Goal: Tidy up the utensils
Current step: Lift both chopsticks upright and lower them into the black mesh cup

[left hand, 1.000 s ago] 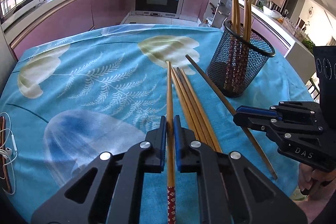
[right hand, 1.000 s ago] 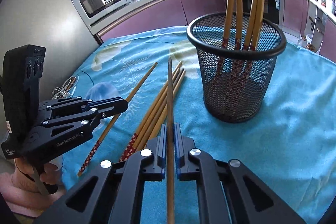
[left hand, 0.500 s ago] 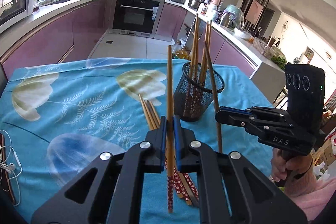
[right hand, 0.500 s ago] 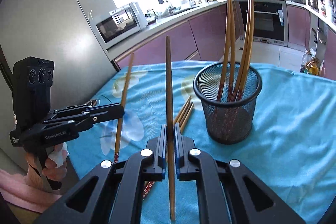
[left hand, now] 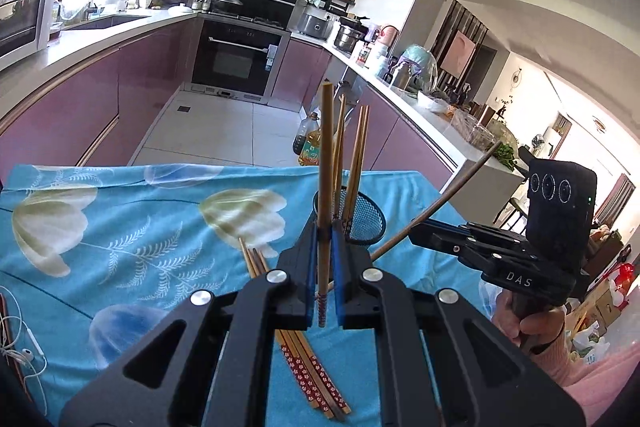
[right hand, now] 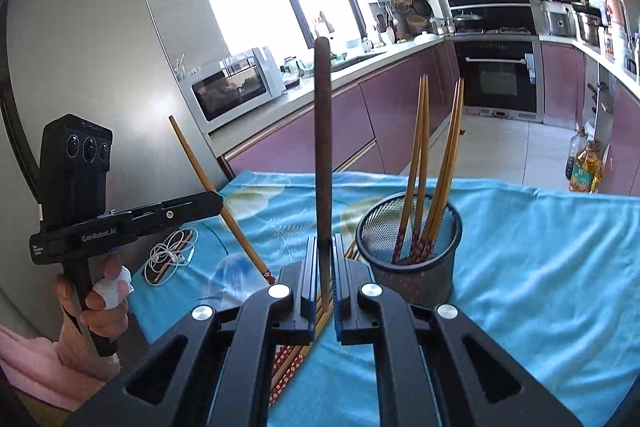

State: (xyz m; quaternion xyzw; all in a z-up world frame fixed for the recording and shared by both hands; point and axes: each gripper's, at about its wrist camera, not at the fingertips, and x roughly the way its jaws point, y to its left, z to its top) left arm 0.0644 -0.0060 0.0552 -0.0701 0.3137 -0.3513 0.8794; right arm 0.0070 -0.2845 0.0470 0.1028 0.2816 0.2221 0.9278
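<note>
Light, stiff, slick: pale bamboo chopstick [left hand: 326, 163] pinched low in left hand-held gripper [left hand: 325, 259], dark wooden chopstick [right hand: 322, 147] in right hand-held gripper [right hand: 325, 267], above black mesh holder [right hand: 412, 267]. Probably pivots; better gripped mid-shaft.

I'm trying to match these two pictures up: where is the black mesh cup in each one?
Left wrist view: the cup sits just right of centre, partly behind the left fingers.
Right wrist view: it stands right of centre, in full sight.
Shared landmark: the oven.
</note>
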